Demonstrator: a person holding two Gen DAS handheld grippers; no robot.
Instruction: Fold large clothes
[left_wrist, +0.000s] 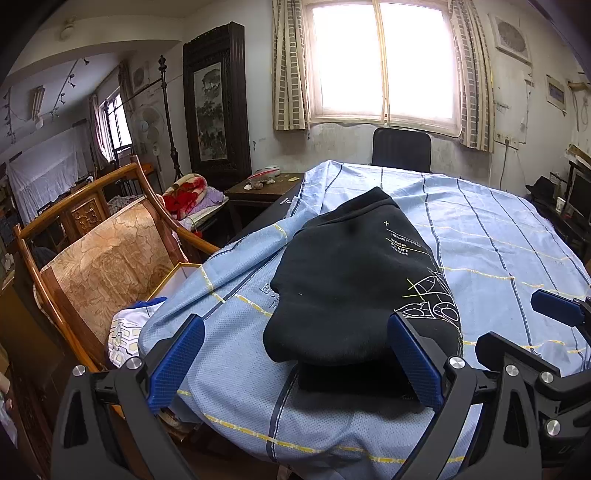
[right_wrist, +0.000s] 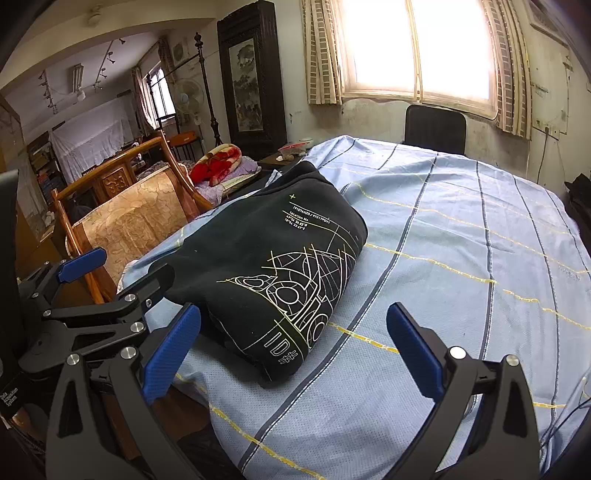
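Left wrist view: left hand-held gripper spread wide, fingers either side of the garment's near end, gripping nothing.
Right hand-held gripper: also spread, empty, near the bundle's right corner.
Garment: black sweatshirt folded into a compact bundle, printed side up.
Surface: blue striped sheet covering the tabletop.

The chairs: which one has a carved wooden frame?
The wooden armchair left of the table; the chair under the window is plain black.

Lived-in home: curtains, wooden armchair.
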